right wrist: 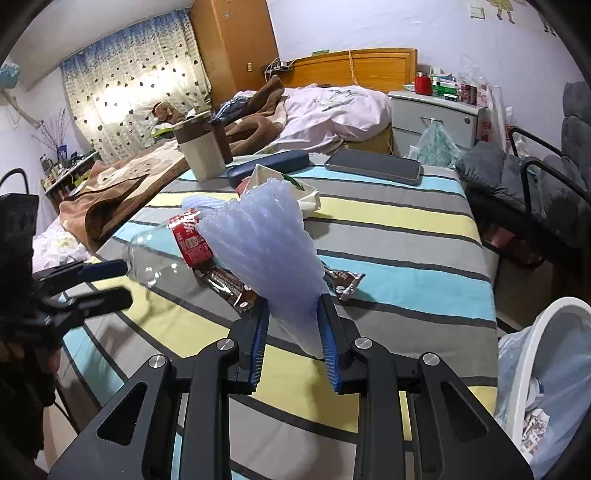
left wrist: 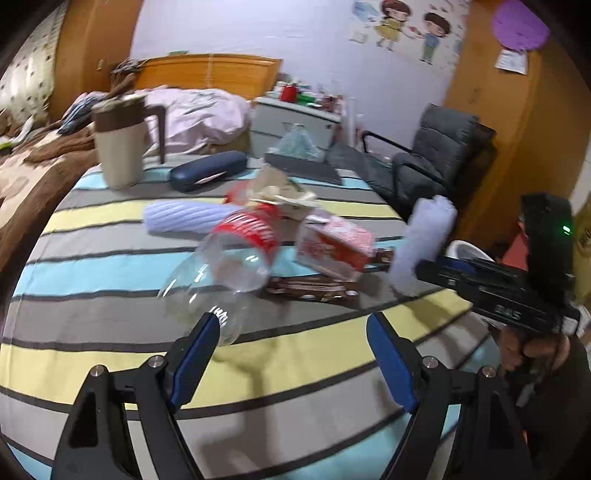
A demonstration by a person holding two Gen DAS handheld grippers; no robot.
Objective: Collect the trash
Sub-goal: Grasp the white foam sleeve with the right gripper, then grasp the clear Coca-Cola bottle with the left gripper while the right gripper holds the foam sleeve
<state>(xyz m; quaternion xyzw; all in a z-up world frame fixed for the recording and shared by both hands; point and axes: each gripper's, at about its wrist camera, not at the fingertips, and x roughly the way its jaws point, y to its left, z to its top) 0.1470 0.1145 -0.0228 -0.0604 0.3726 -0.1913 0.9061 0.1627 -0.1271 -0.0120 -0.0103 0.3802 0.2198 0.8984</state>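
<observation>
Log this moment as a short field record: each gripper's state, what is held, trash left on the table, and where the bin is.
left gripper: open, by the clear bottle
right gripper: shut on foam sleeve
trash left: clear bottle, brown wrapper, pink carton, second foam sleeve
bin: white, bag-lined, beside striped table

Pretty clearly someone's bedroom at home: unmade bed (right wrist: 325, 110) with a wooden headboard (right wrist: 354, 66) across the upper middle, heart-dotted curtains (right wrist: 136, 99) upper left, nightstand (right wrist: 436, 118) and cartoon kid stickers (left wrist: 410, 26) on the wall, top right.
</observation>
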